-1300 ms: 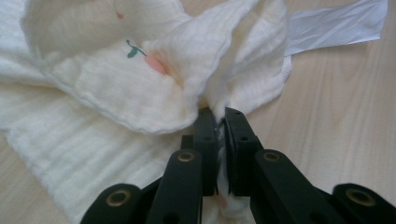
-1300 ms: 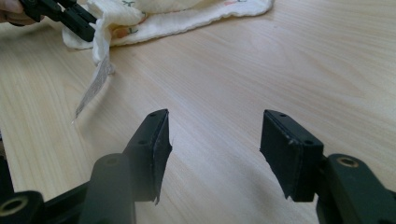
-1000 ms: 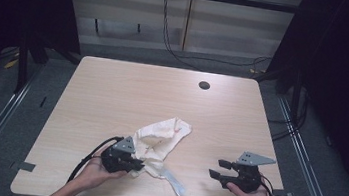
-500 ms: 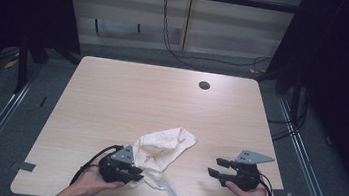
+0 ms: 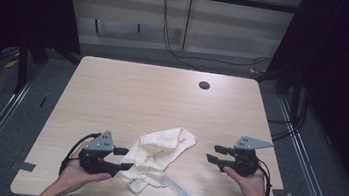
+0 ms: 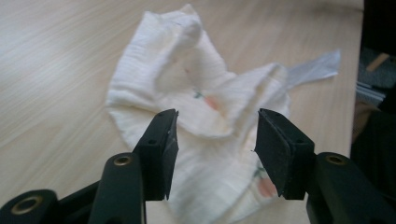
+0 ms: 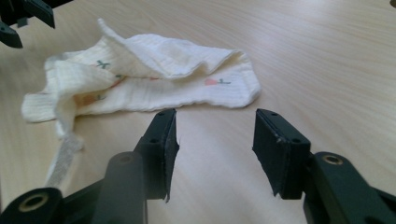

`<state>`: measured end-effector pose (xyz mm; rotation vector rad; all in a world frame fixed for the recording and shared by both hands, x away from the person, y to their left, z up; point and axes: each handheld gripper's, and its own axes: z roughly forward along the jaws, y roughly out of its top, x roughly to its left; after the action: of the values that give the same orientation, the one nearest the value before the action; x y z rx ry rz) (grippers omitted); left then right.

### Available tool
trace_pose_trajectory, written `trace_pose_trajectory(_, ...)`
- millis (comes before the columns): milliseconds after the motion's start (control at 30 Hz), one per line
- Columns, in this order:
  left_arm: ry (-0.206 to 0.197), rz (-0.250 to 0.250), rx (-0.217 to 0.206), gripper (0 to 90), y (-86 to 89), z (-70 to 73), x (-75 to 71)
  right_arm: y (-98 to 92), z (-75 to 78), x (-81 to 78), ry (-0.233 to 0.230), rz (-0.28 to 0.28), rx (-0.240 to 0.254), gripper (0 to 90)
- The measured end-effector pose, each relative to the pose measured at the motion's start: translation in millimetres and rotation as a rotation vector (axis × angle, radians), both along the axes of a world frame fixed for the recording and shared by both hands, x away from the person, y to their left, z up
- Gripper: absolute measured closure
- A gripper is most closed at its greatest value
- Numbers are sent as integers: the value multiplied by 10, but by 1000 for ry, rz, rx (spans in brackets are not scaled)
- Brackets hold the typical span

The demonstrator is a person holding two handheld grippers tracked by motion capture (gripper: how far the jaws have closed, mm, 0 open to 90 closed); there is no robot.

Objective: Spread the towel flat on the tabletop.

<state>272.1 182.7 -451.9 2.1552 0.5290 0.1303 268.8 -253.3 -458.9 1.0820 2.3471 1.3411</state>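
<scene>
High view: two black hand-held tools, both spread wide and holding nothing. Left tool (image 5: 123, 159) straddles the edge of one crumpled cream ribbed cloth (image 5: 157, 157) lying on the pale wooden counter (image 5: 127, 95); right tool (image 5: 216, 153) sits near it, apart.

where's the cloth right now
In the high view the crumpled cloth lies on the table's near edge, between both grippers, against the left gripper.
</scene>
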Motion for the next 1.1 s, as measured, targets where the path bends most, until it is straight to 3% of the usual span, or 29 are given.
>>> trace_pose_trajectory(33, 31, 30, 9, 504, 16, -75, 85, 30, -12, 121, 5, 3, -13, 534)
trace_pose_trajectory(133, 44, 34, 37, 498, 11, -143, 136, 67, -37, 254, 15, 8, -26, 570)
trace_pose_trajectory(167, 47, 39, 35, 488, -1, -149, 148, 126, -87, 403, 28, 15, -41, 601)
trace_pose_trajectory(233, 44, 43, 25, 484, -9, -142, 149, 150, -104, 451, 39, 18, -47, 621)
trace_pose_trajectory(367, 20, 44, 2, 479, -55, -78, 159, 300, -200, 712, 69, 34, -74, 685)
trace_pose_trajectory(500, 2, 41, 14, 479, -191, -53, 236, 378, -303, 859, 104, 44, -82, 717)
trace_pose_trajectory(700, -16, 47, 11, 477, -336, 3, 349, 448, -396, 904, 112, 47, -104, 719)
trace_pose_trajectory(867, -25, 35, 20, 417, -560, 20, 460, 479, -438, 903, 99, 35, -125, 666)
trace_pose_trajectory(1033, -23, -3, 38, 487, -726, -64, 476, 499, -468, 907, 107, 39, -127, 694)
trace_pose_trajectory(1100, -28, -13, 19, 600, -735, -86, 488, 506, -468, 899, 109, 37, -126, 739)
